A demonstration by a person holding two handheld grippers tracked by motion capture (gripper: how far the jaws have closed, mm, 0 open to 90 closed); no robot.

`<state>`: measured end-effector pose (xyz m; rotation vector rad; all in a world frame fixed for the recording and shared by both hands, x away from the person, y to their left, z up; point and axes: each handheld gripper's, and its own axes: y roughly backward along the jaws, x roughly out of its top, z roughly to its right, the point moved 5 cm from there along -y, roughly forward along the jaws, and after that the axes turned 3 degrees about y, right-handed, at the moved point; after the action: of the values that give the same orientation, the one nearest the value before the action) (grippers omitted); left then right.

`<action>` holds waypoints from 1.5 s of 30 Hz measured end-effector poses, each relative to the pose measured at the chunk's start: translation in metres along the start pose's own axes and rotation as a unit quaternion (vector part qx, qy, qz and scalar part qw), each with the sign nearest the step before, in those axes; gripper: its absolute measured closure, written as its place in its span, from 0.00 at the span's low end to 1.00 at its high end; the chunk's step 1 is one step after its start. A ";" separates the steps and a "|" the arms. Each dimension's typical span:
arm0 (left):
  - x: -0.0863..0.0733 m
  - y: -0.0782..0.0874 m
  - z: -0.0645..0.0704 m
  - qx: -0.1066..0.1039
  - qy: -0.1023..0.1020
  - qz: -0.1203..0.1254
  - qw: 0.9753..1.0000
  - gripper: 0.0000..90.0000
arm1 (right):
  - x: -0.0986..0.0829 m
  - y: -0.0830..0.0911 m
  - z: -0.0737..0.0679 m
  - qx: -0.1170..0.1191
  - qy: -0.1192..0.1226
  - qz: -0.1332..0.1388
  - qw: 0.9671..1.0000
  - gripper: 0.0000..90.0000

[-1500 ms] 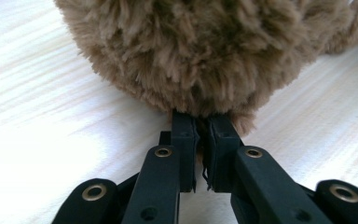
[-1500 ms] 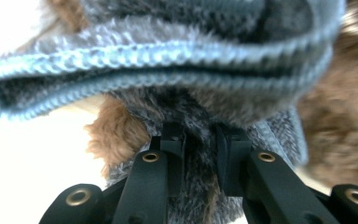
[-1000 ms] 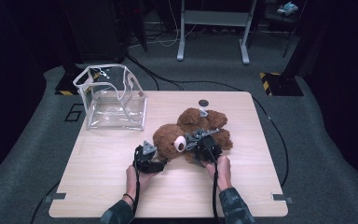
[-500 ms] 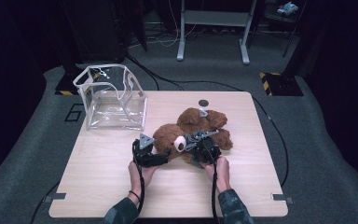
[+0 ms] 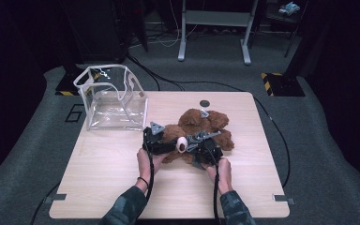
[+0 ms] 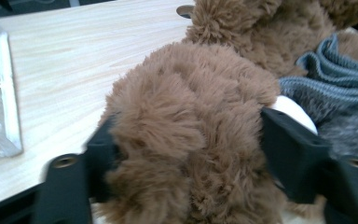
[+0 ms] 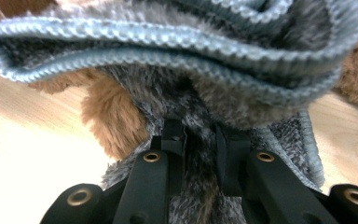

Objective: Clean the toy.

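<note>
The left tool (image 5: 161, 144) grips the head of the bear (image 5: 201, 125); the right tool (image 5: 205, 151) is clenched on its grey sweater (image 7: 177, 56). One bear lies mid-worktop (image 5: 122, 183). One clear bag (image 5: 111, 97) stands at ten o'clock, one dark disc (image 5: 205, 103) at twelve.

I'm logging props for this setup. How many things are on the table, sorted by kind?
Teddy bear, brown plush, wearing a grey knit garment: 1
Clear plastic bag, open-topped: 1
Small dark round disc: 1
Handheld claws, left claw and right claw: 2
Total: 5
</note>
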<state>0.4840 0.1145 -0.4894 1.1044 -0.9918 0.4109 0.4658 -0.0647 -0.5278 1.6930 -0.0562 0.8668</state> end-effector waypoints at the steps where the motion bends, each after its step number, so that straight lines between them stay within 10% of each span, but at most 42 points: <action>1: -0.003 0.000 -0.001 -0.005 0.000 0.003 1.000 0.43 | 0.000 0.000 0.000 0.000 0.000 0.000 1.000 0.85; 9: -0.012 -0.001 -0.006 -0.010 -0.023 0.018 1.000 0.67 | 0.002 0.009 0.003 -0.001 -0.002 0.011 1.000 0.85; 15: -0.015 0.000 -0.004 -0.011 -0.041 0.028 0.999 0.69 | 0.023 0.046 0.026 -0.022 -0.024 0.076 0.997 0.85; 23: -0.016 -0.001 -0.007 -0.020 -0.045 0.030 0.998 0.69 | 0.074 0.046 0.020 -0.084 0.032 0.088 0.992 0.85; 35: -0.016 -0.002 -0.010 -0.031 -0.048 0.028 0.998 0.69 | 0.041 0.053 0.097 -0.156 -0.062 0.076 0.983 0.85; 45: -0.017 -0.002 -0.012 -0.037 -0.042 0.032 0.998 0.69 | 0.076 0.066 0.044 -0.084 -0.007 0.135 0.987 0.85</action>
<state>0.4814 0.1272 -0.5055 1.0306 -1.1101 0.3795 0.5125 -0.0937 -0.4332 1.5540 -0.3646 1.0215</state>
